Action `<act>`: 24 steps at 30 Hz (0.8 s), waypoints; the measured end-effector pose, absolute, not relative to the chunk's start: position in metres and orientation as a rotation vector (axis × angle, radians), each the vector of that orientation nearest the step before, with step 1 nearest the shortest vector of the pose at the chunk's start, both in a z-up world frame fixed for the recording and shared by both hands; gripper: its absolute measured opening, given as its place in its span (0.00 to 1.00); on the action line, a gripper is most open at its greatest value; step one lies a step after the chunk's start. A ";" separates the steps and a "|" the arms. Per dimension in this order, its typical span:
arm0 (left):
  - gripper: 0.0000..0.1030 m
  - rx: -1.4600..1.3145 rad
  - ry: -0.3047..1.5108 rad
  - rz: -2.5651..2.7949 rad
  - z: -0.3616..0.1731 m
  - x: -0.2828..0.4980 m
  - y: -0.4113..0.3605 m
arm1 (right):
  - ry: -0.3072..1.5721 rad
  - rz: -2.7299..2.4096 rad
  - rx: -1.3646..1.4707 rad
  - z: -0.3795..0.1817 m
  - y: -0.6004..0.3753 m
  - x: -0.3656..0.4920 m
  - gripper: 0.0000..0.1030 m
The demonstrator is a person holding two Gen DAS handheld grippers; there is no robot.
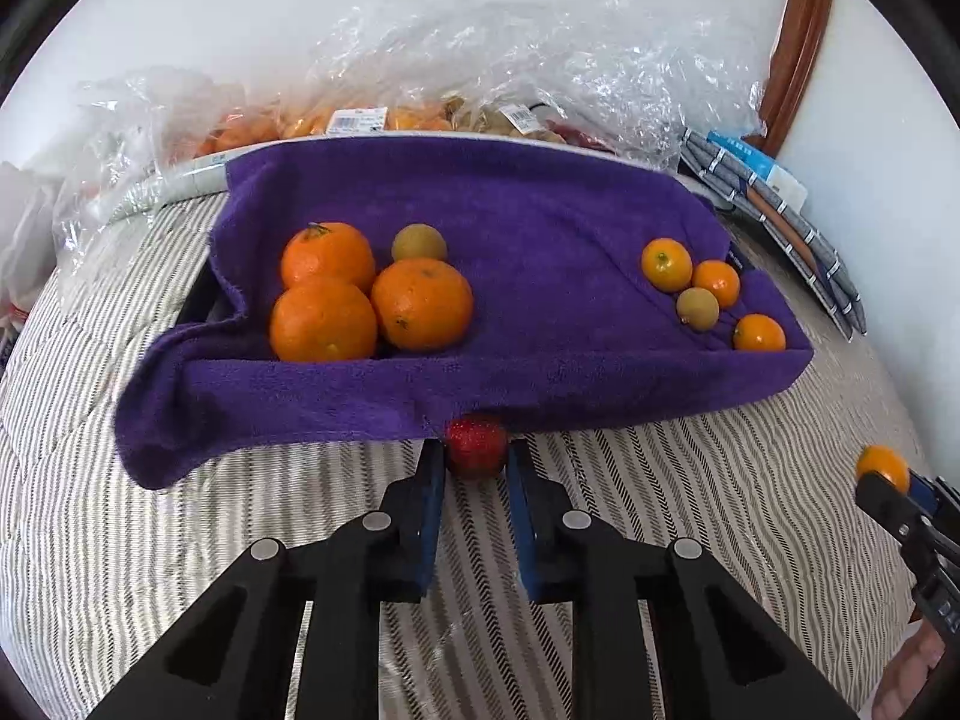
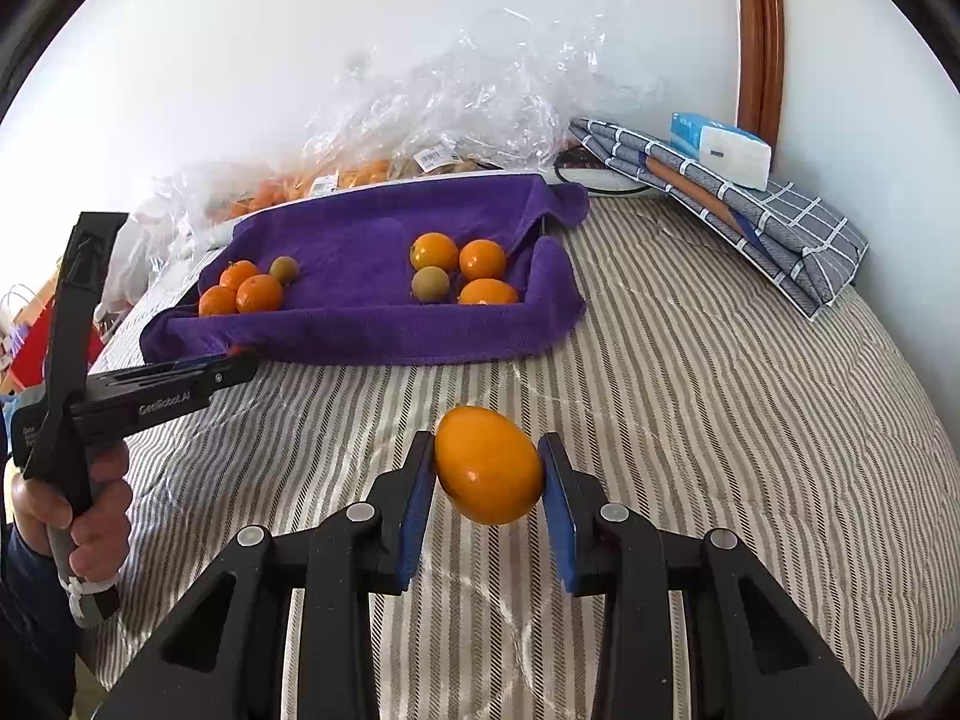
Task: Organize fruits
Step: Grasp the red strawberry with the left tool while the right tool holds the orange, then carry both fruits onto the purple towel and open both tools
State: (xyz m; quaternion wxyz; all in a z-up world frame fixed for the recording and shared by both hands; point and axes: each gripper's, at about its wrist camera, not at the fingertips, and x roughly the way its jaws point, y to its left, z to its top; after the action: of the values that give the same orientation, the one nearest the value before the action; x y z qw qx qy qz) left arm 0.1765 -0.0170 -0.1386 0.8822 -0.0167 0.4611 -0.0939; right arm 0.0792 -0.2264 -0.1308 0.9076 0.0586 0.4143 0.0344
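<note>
My left gripper (image 1: 476,456) is shut on a red strawberry (image 1: 476,445), held just in front of the purple towel-lined tray (image 1: 540,372). In the tray, three large oranges (image 1: 360,294) and a small brownish fruit (image 1: 419,243) lie at the left; small kumquats (image 1: 666,264) and another brownish fruit (image 1: 698,308) lie at the right. My right gripper (image 2: 487,462) is shut on an oval orange kumquat (image 2: 489,465), held above the striped bedcover in front of the tray (image 2: 372,336). The left gripper body (image 2: 156,396) shows in the right wrist view.
Clear plastic bags of fruit (image 1: 420,78) are piled behind the tray against the white wall. A folded grey checked cloth (image 2: 750,210) with a white-blue box (image 2: 726,150) lies at the back right. The striped bedcover (image 2: 720,420) spreads in front.
</note>
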 end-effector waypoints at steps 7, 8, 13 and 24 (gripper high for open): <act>0.20 -0.065 0.885 -0.165 -0.102 0.175 0.019 | 0.835 0.084 0.126 -0.127 -0.219 0.111 0.34; 0.20 -0.073 0.878 -0.162 -0.098 0.179 0.024 | 0.828 0.088 0.127 -0.125 -0.218 0.118 0.34; 0.20 -0.094 0.860 -0.157 -0.087 0.206 0.030 | 0.810 0.106 0.143 -0.116 -0.215 0.148 0.34; 0.20 -0.131 0.912 -0.259 -0.107 0.261 -0.003 | 0.858 0.172 0.126 -0.132 -0.192 0.195 0.34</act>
State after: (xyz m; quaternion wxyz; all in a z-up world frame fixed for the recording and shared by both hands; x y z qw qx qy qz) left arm 0.2605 -0.0029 -0.1072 0.8876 -0.0630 0.4389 -0.1246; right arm 0.1954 -0.1915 -0.1315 0.9040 0.0609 0.4150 0.0831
